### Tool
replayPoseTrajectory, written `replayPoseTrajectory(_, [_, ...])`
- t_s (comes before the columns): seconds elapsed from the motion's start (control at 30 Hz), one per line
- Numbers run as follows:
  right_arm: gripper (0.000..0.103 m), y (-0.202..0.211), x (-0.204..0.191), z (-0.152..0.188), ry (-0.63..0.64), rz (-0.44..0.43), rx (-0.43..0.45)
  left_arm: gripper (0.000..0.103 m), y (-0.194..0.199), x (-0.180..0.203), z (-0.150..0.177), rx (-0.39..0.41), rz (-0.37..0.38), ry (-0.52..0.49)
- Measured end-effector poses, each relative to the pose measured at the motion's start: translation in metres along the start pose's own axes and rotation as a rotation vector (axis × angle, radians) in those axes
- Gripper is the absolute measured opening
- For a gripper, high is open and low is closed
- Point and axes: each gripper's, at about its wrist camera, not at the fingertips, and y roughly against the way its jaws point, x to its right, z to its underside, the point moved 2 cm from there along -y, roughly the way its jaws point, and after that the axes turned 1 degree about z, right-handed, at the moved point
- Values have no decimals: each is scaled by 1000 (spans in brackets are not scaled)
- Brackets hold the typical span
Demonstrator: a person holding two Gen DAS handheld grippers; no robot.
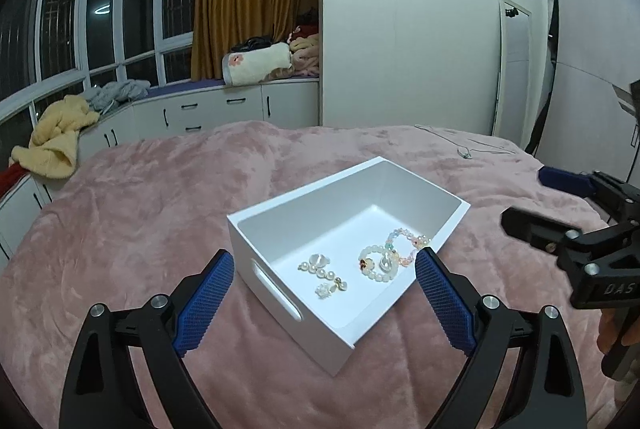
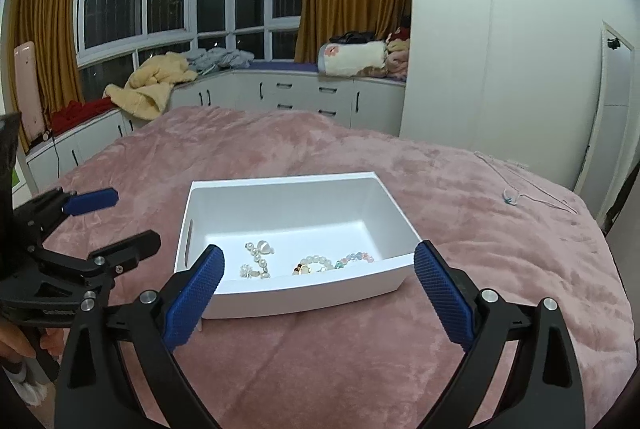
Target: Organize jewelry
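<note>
A white box (image 1: 448,225) (image 2: 304,295) sits on the pink bedspread. Inside lie pearl earrings (image 1: 322,273) (image 2: 258,261), a white bead bracelet (image 1: 378,263) (image 2: 314,263) and a pastel bead bracelet (image 1: 408,241) (image 2: 356,257). A thin silver necklace (image 1: 466,149) (image 2: 520,189) lies on the bedspread far right of the box. My left gripper (image 1: 324,281) is open and empty, its fingers either side of the box's near corner. My right gripper (image 2: 318,277) is open and empty, straddling the box's near wall. Each gripper shows in the other's view: the right one (image 1: 532,201), the left one (image 2: 116,217).
The pink bedspread (image 1: 160,197) (image 2: 480,269) covers the whole bed. White cabinets (image 1: 224,109) (image 2: 312,97) with piled clothes and blankets line the window behind. A white wardrobe wall (image 1: 400,29) (image 2: 500,49) stands at the back right.
</note>
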Motion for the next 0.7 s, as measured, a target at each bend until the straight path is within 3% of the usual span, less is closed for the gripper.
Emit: replayPoseTrajectory(0.7, [96,-8,-6,17,-14,-4,24,94,6,2,8,25,-24,9])
